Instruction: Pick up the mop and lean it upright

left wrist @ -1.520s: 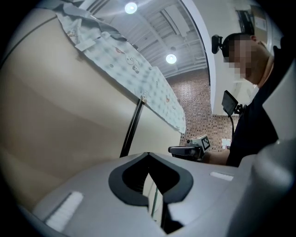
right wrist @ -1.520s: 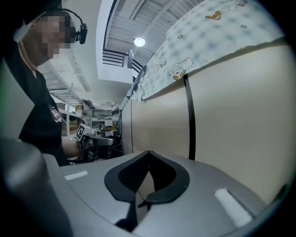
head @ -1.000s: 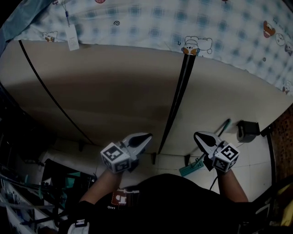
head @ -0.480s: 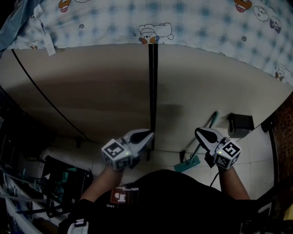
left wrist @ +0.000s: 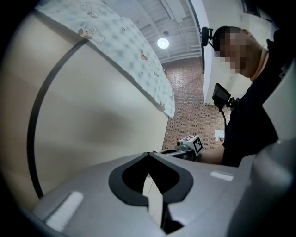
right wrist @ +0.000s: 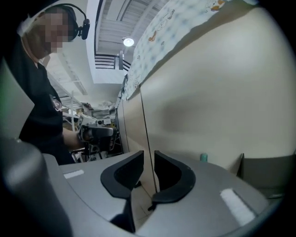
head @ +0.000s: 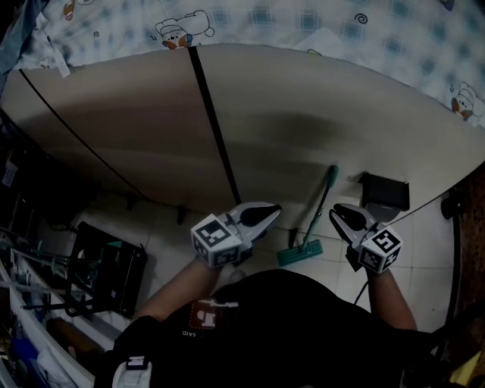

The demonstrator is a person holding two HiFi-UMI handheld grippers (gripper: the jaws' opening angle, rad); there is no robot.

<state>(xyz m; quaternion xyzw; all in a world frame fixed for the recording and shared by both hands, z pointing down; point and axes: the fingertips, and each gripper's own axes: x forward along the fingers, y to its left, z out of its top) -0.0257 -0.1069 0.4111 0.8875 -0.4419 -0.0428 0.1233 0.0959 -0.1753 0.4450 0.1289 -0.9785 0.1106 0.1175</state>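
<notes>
The mop [head: 317, 214] has a teal handle and a flat teal head [head: 299, 252] on the tiled floor. It stands steeply, its handle top leaning on the beige bed side panel [head: 303, 129]. My right gripper [head: 342, 215] hangs just right of the handle, apart from it. Its jaws are opening, with a narrow gap and nothing between them, as the right gripper view shows [right wrist: 148, 155]. The teal handle tip [right wrist: 204, 157] peeks over that gripper's body. My left gripper [head: 269, 214] is left of the mop, shut and empty [left wrist: 148, 155].
A dark box [head: 384, 194] stands against the panel right of the mop. A black metal frame [head: 106, 265] sits on the floor at left. A checked cartoon-print sheet [head: 318, 23] covers the bed above. A black seam [head: 216, 129] runs down the panel.
The view has swung to the right along the panel. The mop handle, beside the right gripper before, now stands apart from it and more upright. Both grippers stay low near the body.
</notes>
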